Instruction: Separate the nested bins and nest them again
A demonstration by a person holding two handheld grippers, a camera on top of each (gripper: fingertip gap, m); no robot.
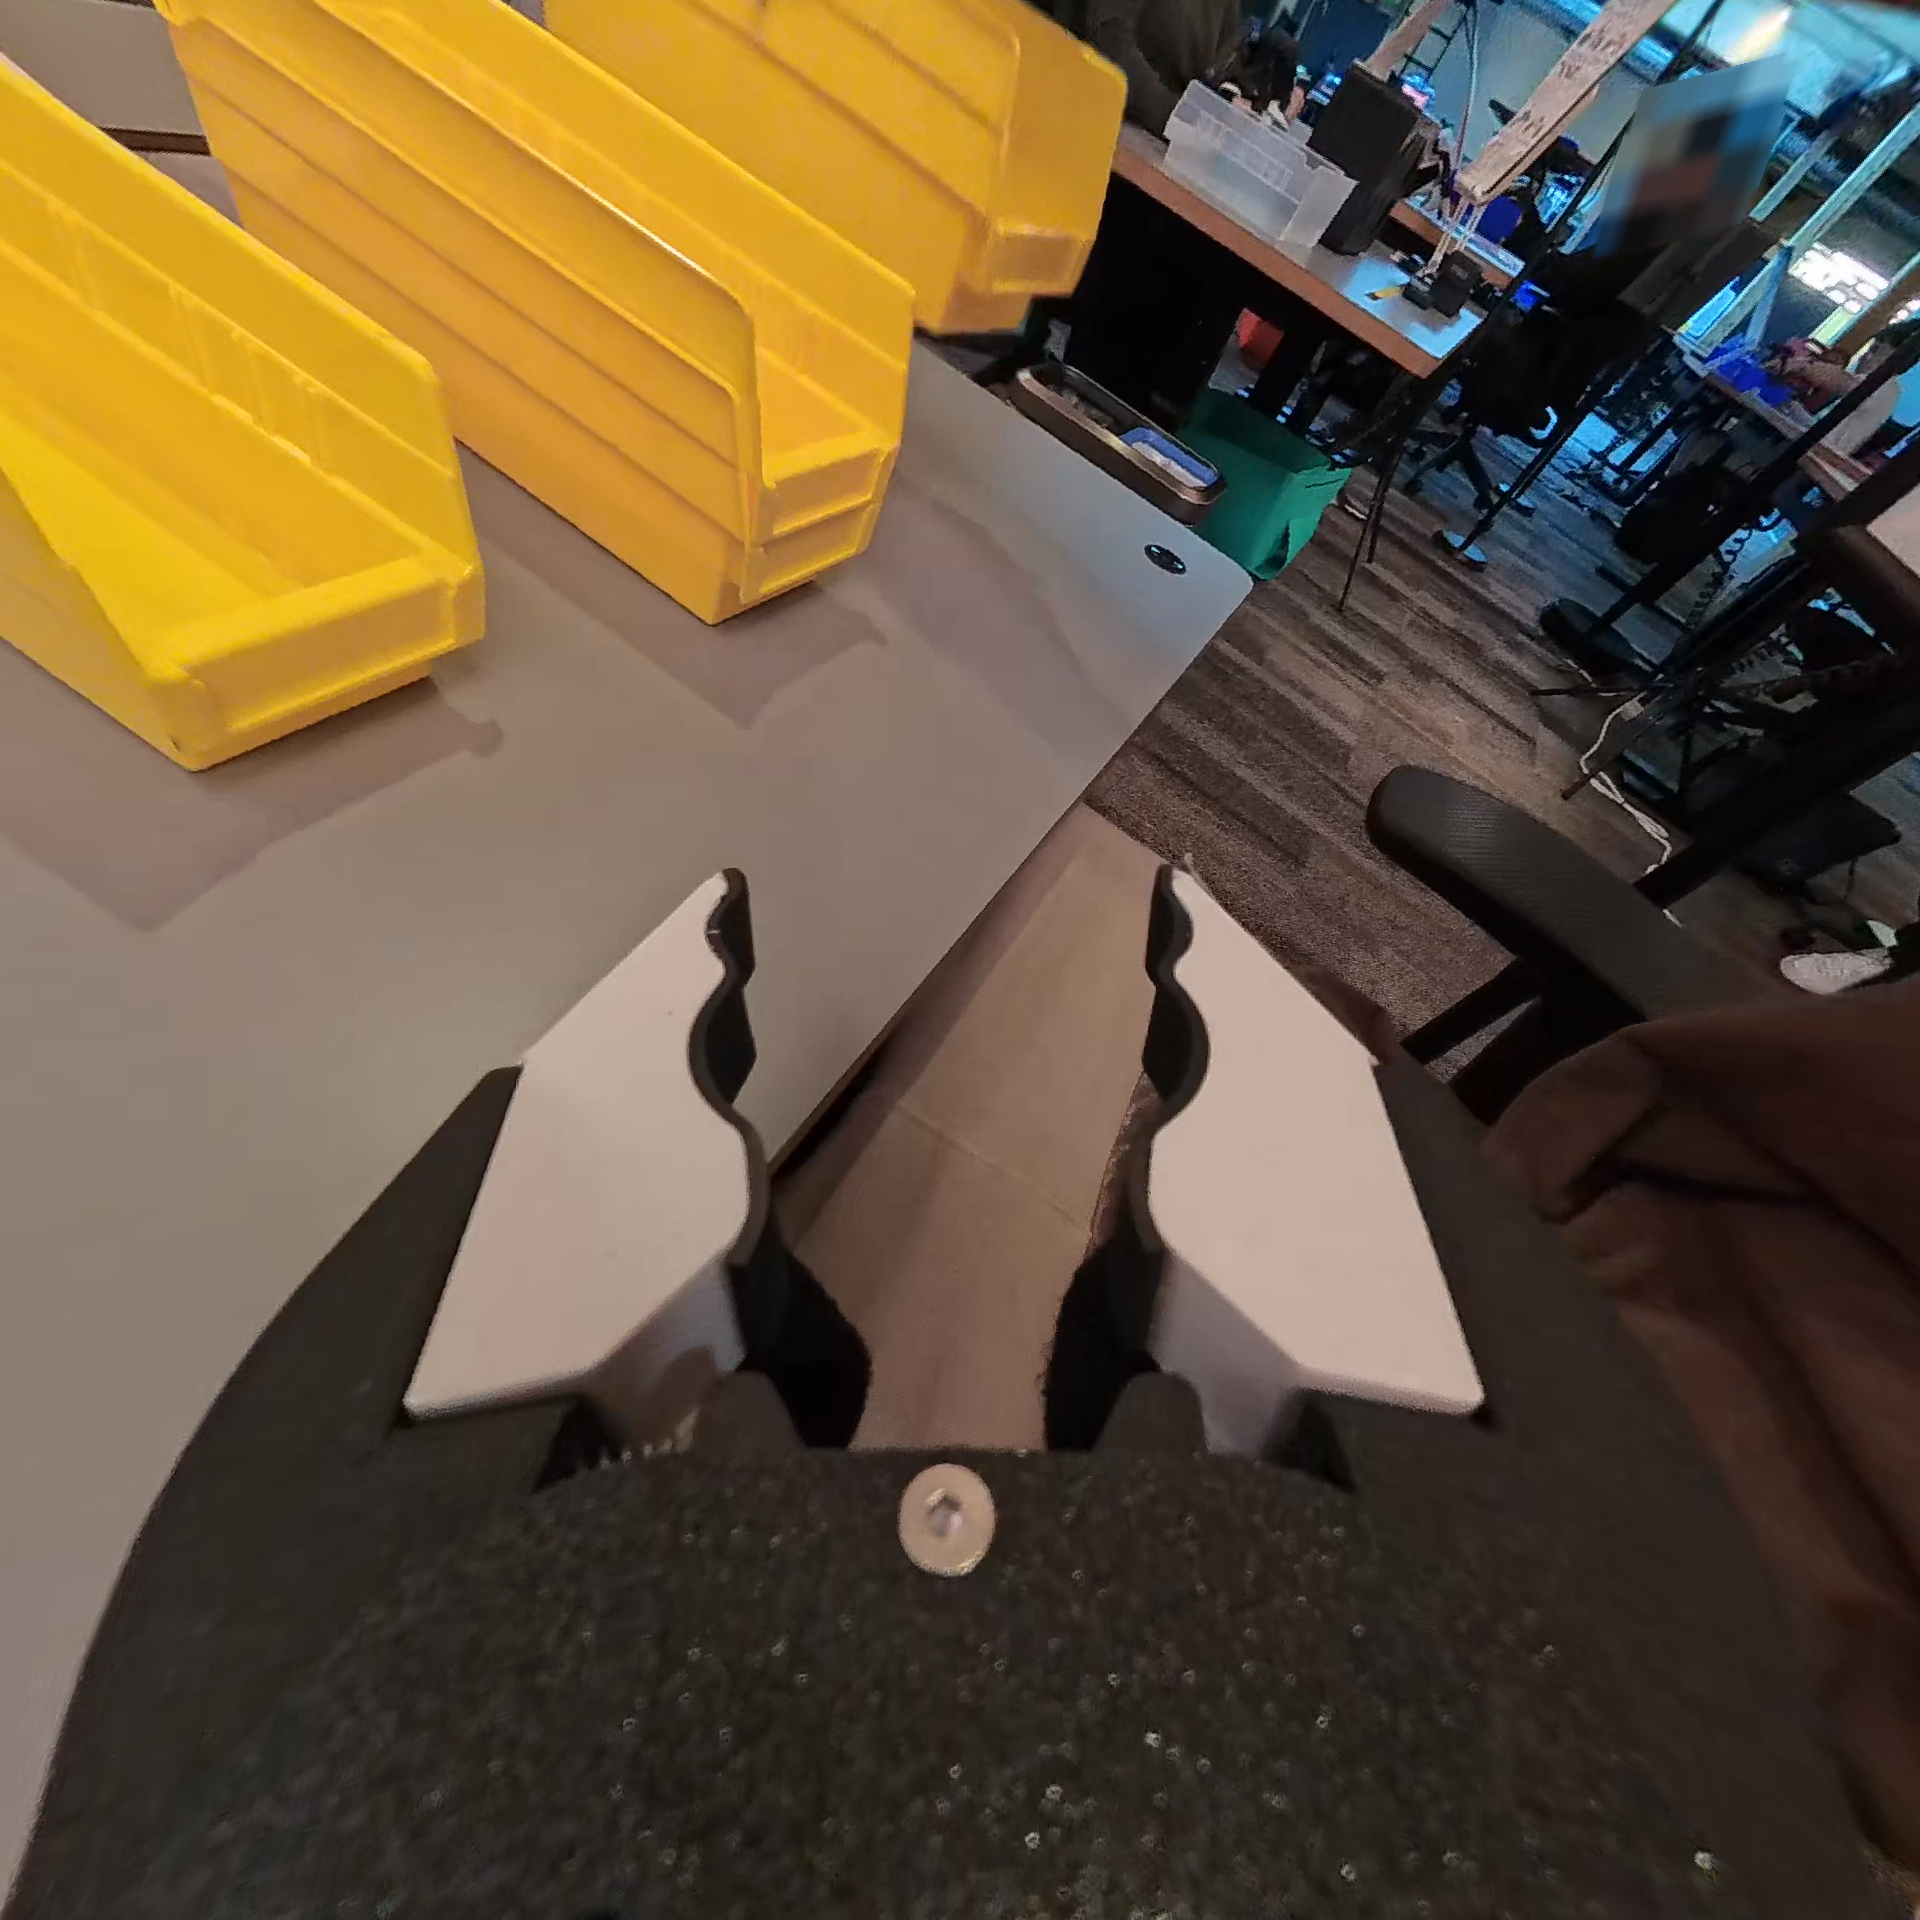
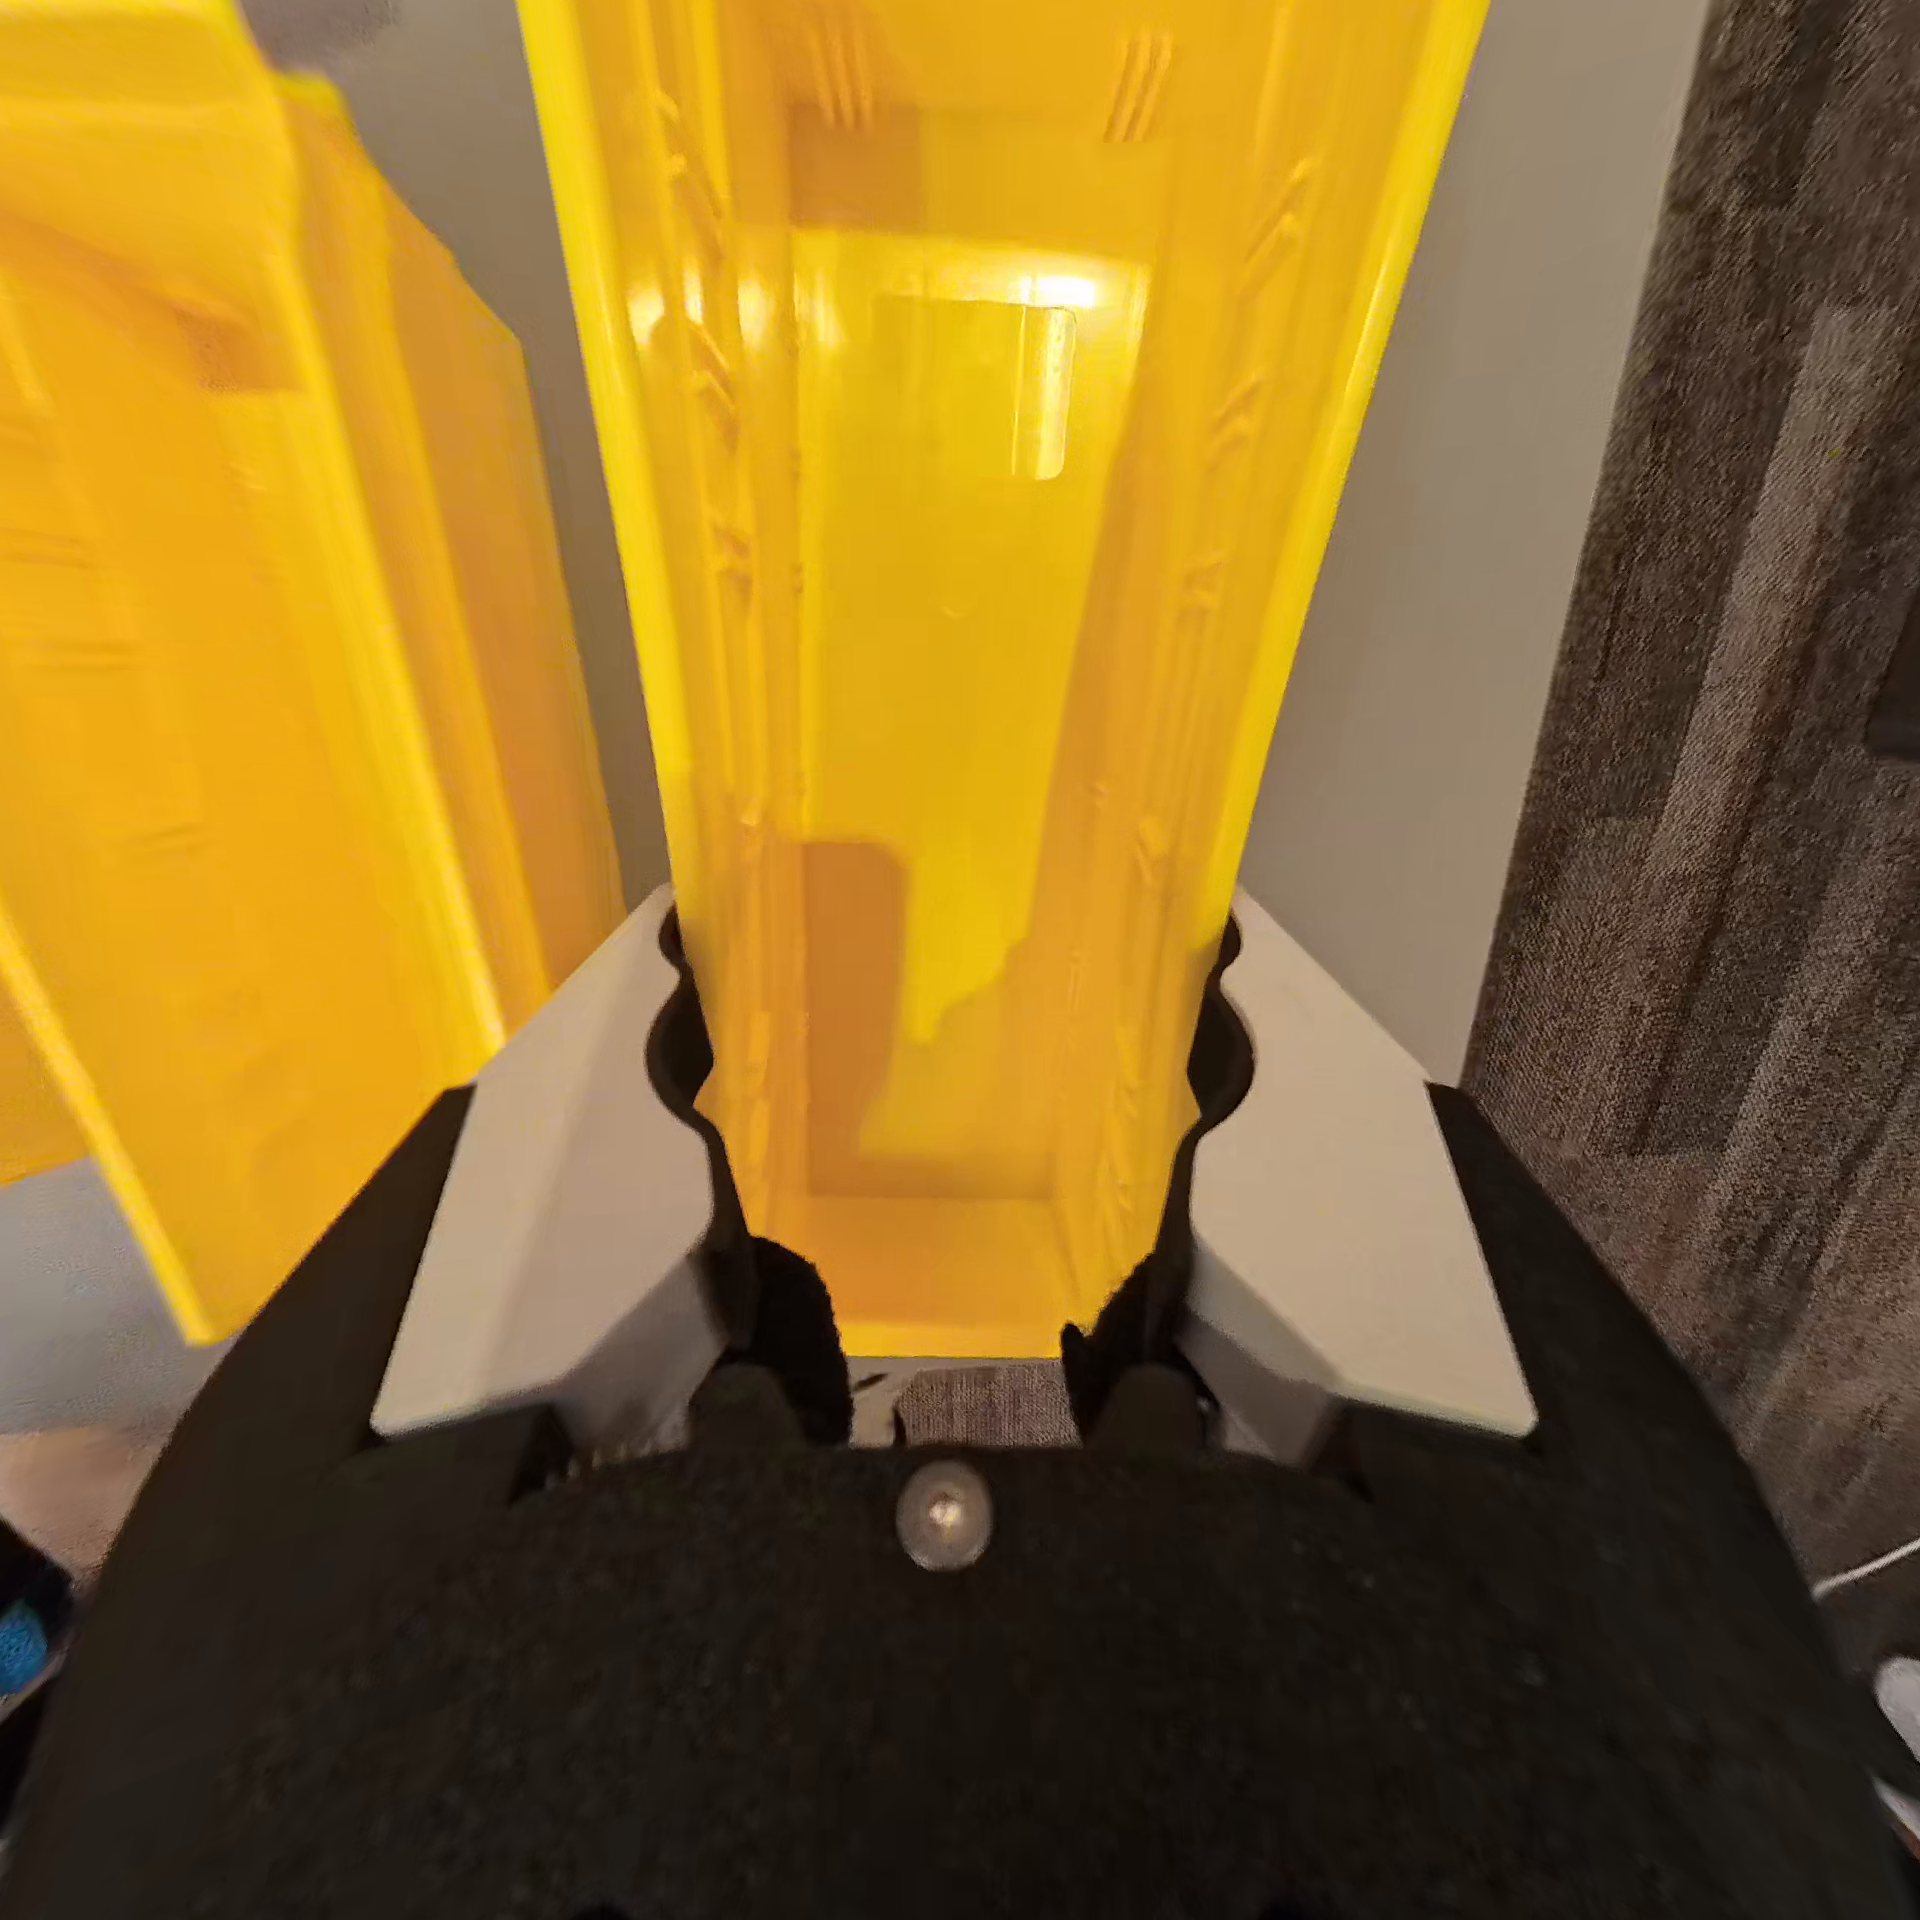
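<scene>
In the left wrist view, yellow bins stand in three places on the grey table (image 1: pixel 520 935): a single bin (image 1: pixel 208 468) at the left, a nested stack (image 1: pixel 582 312) in the middle, and another bin (image 1: pixel 883 135) at the back right, slightly blurred. My left gripper (image 1: pixel 951 914) is open and empty over the table's front right edge, well short of the bins. My right gripper (image 2: pixel 951 935) is shut on a yellow bin (image 2: pixel 956 623). Its pads press the bin's two outer side walls, and I look into the bin's open inside.
A blurred yellow bin (image 2: pixel 208 675) sits close on the left of the held one. The table edge and grey carpet (image 2: pixel 1714 727) lie to the right. A black chair (image 1: pixel 1538 904), a brown sleeve (image 1: pixel 1714 1247) and a green box (image 1: pixel 1268 488) lie off the table's right side.
</scene>
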